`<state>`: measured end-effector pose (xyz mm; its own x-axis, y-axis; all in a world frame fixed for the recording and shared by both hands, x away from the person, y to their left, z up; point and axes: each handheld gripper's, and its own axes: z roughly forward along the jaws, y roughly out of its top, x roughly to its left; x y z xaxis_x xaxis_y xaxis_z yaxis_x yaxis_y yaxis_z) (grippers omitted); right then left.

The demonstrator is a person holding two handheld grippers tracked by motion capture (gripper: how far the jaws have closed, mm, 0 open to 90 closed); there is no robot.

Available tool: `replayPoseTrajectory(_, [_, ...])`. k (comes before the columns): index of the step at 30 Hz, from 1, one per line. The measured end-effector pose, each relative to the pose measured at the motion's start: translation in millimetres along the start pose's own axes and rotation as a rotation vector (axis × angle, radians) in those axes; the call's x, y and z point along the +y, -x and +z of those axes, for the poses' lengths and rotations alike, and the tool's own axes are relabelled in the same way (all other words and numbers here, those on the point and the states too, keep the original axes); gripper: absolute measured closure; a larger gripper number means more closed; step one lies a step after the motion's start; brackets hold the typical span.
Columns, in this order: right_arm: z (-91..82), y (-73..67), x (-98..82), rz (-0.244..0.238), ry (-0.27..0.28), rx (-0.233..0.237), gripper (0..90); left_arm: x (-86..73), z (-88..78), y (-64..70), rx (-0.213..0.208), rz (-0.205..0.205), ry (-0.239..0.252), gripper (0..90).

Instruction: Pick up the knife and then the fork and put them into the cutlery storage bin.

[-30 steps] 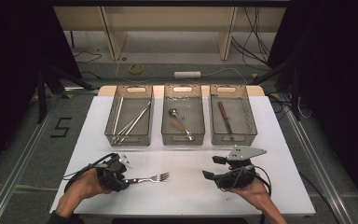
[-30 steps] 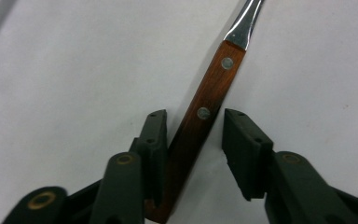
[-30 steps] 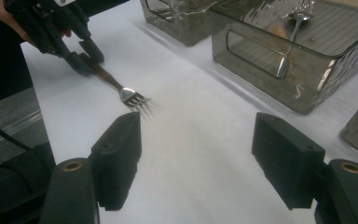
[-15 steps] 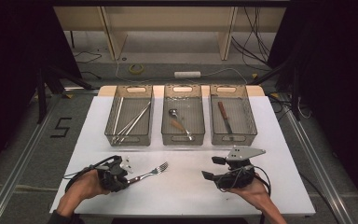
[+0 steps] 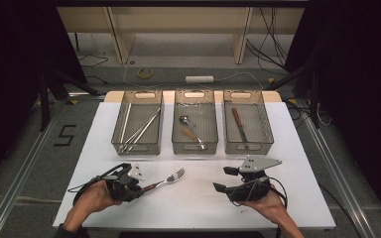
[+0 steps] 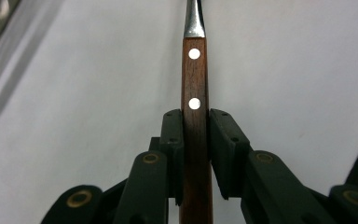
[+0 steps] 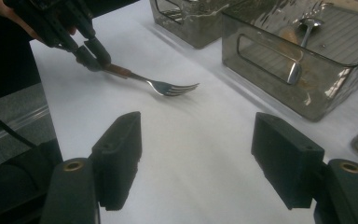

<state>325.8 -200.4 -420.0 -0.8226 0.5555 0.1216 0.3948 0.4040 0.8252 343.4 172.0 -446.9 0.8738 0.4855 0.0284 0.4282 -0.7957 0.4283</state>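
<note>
At the lower left of the high view, my left tool (image 5: 138, 186) has just been closing and now grasps the fork (image 5: 166, 181) by its wooden handle, pads (image 6: 173, 144) pressed on both sides. The fork's tines point toward the frame's centre, over the white desk (image 5: 198, 203). At lower right, my right tool (image 5: 220, 179) stands released, jaws wide apart, nothing between them.
</note>
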Motion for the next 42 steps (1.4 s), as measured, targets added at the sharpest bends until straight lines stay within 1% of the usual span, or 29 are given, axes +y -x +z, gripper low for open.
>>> replayPoseTrajectory(1, [0.4, -1.1, 0.5, -0.003, -0.003, 0.001, 34.2, 2.4, -1.1, 1.7, 0.0, 0.002, 0.007, 75.5])
replayPoseTrajectory(4, [2.0, -4.5, 1.7, -0.017, -0.002, 0.009, 33.7, 8.4, -0.4, 6.7, -0.04, 0.002, 0.03, 75.5])
replayPoseTrajectory(5, [2.7, -5.9, 2.2, -0.021, -0.003, 0.014, 33.4, 10.6, 0.4, 8.6, -0.048, 0.008, 0.038, 75.5])
replayPoseTrajectory(7, [4.2, -9.1, 2.9, -0.036, -0.01, 0.019, 33.3, 15.4, 1.9, 11.8, -0.066, 0.009, 0.048, 75.5])
replayPoseTrajectory(9, [6.0, -12.3, 3.9, -0.055, -0.012, 0.023, 33.2, 20.7, 2.8, 15.3, -0.075, 0.002, 0.062, 75.5])
replayPoseTrajectory(10, [7.0, -14.4, 4.4, -0.061, -0.013, 0.027, 33.2, 23.5, 2.9, 16.6, -0.084, 0.01, 0.065, 75.5])
replayPoseTrajectory(11, [7.9, -16.2, 5.0, -0.07, -0.014, 0.029, 33.3, 26.2, 3.3, 18.5, -0.09, 0.007, 0.073, 75.5])
replayPoseTrajectory(14, [11.6, -22.3, 6.7, -0.099, -0.025, 0.036, 33.3, 35.0, 4.4, 22.8, -0.103, 0.022, 0.075, 75.5])
replayPoseTrajectory(15, [12.8, -24.3, 7.1, -0.111, -0.029, 0.04, 33.2, 37.7, 5.2, 24.2, -0.12, 0.022, 0.08, 75.5])
replayPoseTrajectory(16, [14.1, -26.7, 7.5, -0.12, -0.033, 0.041, 33.3, 40.6, 5.7, 25.7, -0.125, 0.025, 0.088, 75.5])
replayPoseTrajectory(17, [15.4, -28.6, 8.0, -0.132, -0.036, 0.042, 33.3, 43.6, 6.1, 27.2, -0.13, 0.027, 0.089, 75.5])
replayPoseTrajectory(18, [16.6, -30.3, 8.3, -0.142, -0.041, 0.045, 33.3, 46.7, 6.6, 28.3, -0.139, 0.04, 0.088, 75.5])
replayPoseTrajectory(21, [20.4, -34.2, 9.1, -0.159, -0.05, 0.053, 33.3, 55.7, 8.6, 32.8, -0.144, 0.062, 0.086, 75.4])
replayPoseTrajectory(23, [22.5, -36.0, 9.2, -0.172, -0.061, 0.057, 33.2, 60.3, 10.0, 35.4, -0.163, 0.065, 0.093, 75.5])
replayPoseTrajectory(25, [24.5, -37.4, 9.3, -0.18, -0.065, 0.062, 33.2, 63.3, 11.0, 36.9, -0.17, 0.076, 0.09, 75.4])
replayPoseTrajectory(26, [25.4, -38.2, 9.4, -0.185, -0.071, 0.064, 33.3, 64.7, 11.6, 37.6, -0.166, 0.082, 0.09, 75.5])
replayPoseTrajectory(27, [26.7, -39.1, 9.4, -0.188, -0.073, 0.063, 33.3, 65.9, 12.0, 38.2, -0.163, 0.078, 0.088, 75.4])
replayPoseTrajectory(29, [29.6, -40.4, 9.3, -0.199, -0.084, 0.064, 33.3, 68.3, 12.8, 39.8, -0.165, 0.083, 0.088, 75.4])
replayPoseTrajectory(31, [32.7, -41.8, 9.4, -0.217, -0.098, 0.058, 33.3, 70.4, 13.3, 40.9, -0.177, 0.085, 0.084, 75.4])
replayPoseTrajectory(34, [36.4, -44.4, 10.4, -0.238, -0.11, 0.056, 33.5, 72.8, 14.7, 41.8, -0.178, 0.086, 0.074, 75.4])
replayPoseTrajectory(36, [39.8, -46.6, 10.9, -0.257, -0.119, 0.058, 33.6, 74.2, 15.1, 42.5, -0.187, 0.081, 0.075, 75.4])
replayPoseTrajectory(38, [44.2, -47.8, 10.8, -0.273, -0.13, 0.056, 33.7, 75.5, 14.8, 43.0, -0.197, 0.086, 0.076, 75.4])
replayPoseTrajectory(39, [46.6, -48.2, 10.6, -0.283, -0.14, 0.057, 33.8, 76.1, 15.0, 43.9, -0.203, 0.076, 0.08, 75.4])
replayPoseTrajectory(40, [49.0, -48.9, 10.4, -0.295, -0.15, 0.054, 33.9, 76.8, 15.0, 44.2, -0.208, 0.084, 0.074, 75.4])
replayPoseTrajectory(42, [53.9, -50.0, 10.1, -0.319, -0.165, 0.047, 34.0, 77.8, 15.2, 45.2, -0.211, 0.083, 0.072, 75.4])
